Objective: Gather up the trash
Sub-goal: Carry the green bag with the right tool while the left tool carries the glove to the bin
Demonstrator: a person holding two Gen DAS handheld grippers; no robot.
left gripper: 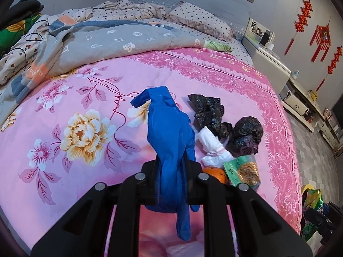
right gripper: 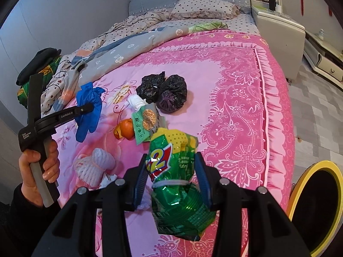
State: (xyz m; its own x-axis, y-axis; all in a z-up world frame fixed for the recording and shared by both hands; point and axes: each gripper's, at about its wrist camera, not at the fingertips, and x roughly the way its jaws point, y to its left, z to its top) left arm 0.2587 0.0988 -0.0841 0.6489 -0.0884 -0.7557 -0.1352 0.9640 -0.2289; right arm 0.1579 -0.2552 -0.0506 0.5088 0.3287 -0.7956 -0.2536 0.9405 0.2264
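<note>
My left gripper [left gripper: 171, 167] is shut on a limp blue glove [left gripper: 169, 132], lifted above the pink flowered bedspread [left gripper: 64, 98]; the right wrist view shows the same gripper [right gripper: 90, 108] and glove [right gripper: 88, 105] at the left, held by a hand. My right gripper [right gripper: 172, 171] is shut on a crumpled green and yellow snack bag [right gripper: 175, 171], raised over the bed. On the spread lie two black plastic bags [right gripper: 163, 90], a white tissue wad [right gripper: 136, 101], a green snack packet [right gripper: 143, 122], orange peel [right gripper: 125, 128] and a white tied bundle [right gripper: 94, 167].
A yellow-rimmed bin [right gripper: 317, 205] with a dark inside stands on the floor right of the bed. Rumpled quilts [left gripper: 96, 38] and a dotted pillow [left gripper: 201, 19] fill the far end. A white bedside cabinet [right gripper: 278, 36] and low drawers [right gripper: 325, 64] line the right wall.
</note>
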